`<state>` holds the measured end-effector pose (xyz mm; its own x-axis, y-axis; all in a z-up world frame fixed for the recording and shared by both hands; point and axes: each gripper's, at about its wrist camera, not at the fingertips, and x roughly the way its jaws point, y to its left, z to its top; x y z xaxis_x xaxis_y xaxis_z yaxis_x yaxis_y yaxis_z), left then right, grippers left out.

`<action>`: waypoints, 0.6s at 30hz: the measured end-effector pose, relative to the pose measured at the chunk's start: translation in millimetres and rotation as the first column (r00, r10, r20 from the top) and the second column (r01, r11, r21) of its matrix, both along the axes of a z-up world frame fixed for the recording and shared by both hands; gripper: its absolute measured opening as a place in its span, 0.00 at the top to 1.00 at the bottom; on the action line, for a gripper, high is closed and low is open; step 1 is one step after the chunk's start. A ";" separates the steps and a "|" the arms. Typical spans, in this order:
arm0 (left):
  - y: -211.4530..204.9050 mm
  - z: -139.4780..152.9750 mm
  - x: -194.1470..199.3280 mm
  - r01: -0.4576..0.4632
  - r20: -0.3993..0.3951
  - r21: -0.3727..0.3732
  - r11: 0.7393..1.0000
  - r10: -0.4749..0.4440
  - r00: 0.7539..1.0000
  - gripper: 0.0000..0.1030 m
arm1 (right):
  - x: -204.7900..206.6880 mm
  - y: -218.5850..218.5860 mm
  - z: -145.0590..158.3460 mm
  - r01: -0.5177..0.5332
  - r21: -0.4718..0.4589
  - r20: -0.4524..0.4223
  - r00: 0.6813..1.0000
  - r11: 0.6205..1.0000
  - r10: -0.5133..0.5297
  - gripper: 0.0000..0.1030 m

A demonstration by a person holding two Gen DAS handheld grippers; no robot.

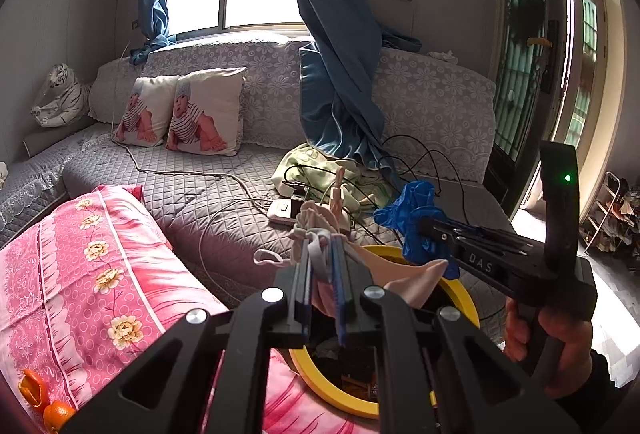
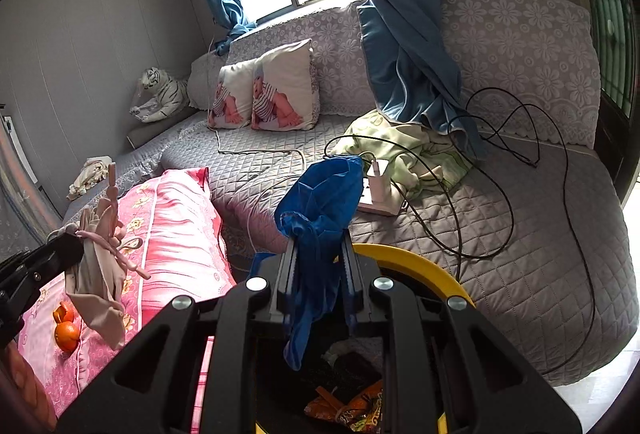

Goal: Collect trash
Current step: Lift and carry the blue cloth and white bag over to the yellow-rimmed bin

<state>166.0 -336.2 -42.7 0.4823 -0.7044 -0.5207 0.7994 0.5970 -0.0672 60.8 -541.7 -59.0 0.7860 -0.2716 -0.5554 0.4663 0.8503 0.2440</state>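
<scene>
Left gripper, lower centre of the left wrist view: jaws drawn narrow and clamped on a pale pink glove, whose fingers bunch above the tips while its cuff hangs toward the bin. The same glove shows at the left edge of the right wrist view, hanging from that gripper.

Right gripper, lower centre of the right wrist view: jaws narrow and clamped on a blue glove, one end crumpled above the tips, the other end dangling over the bin mouth. In the left wrist view this gripper enters from the right with a hand on its grip. Its body bears the raised letters "DAS"; a green lamp is lit on its upright part.

Yellow-rimmed bin, directly beneath both grippers: wrappers lie inside, orange printed packaging among them; the print is not legible.

Pink floral bedding, lower left, with orange fruit and peel resting on it.

Beyond, the grey quilted sofa carries a white power strip with a charger plugged in, black cables, and a green cloth. Two printed cushions lean on the backrest. A toy tiger sits far left. Blue curtains hang at the window.
</scene>
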 end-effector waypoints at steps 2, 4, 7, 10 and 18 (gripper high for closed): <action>-6.1 -4.9 -0.8 0.006 -0.002 0.009 1.000 -0.006 1.000 0.92 | -1.8 -3.2 -4.4 0.006 0.006 -0.006 1.000 1.000 -0.006 0.83; -10.5 -9.7 -1.4 0.015 -0.011 0.013 1.000 -0.014 1.000 0.92 | -3.0 -6.1 -9.4 0.011 0.010 -0.016 1.000 1.000 -0.011 0.83; -16.7 -15.5 -2.1 0.020 -0.021 0.018 1.000 -0.020 1.000 0.92 | -4.6 -8.9 -16.3 0.025 0.004 -0.034 0.999 1.000 -0.025 0.83; -22.0 -21.0 -0.9 0.019 -0.031 0.027 0.999 -0.018 0.999 0.92 | -4.3 -11.7 -22.6 0.033 0.010 -0.048 0.998 0.999 -0.032 0.83; -31.6 -36.9 4.7 0.017 -0.070 0.066 0.998 -0.012 0.997 0.92 | 3.8 -16.6 -36.1 0.037 0.034 -0.090 0.995 0.999 -0.034 0.83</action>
<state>170.7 -367.8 -79.6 0.4332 -0.6735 -0.5989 0.8026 0.5906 -0.0837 64.6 -558.3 -95.1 0.7227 -0.2775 -0.6331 0.5175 0.8244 0.2294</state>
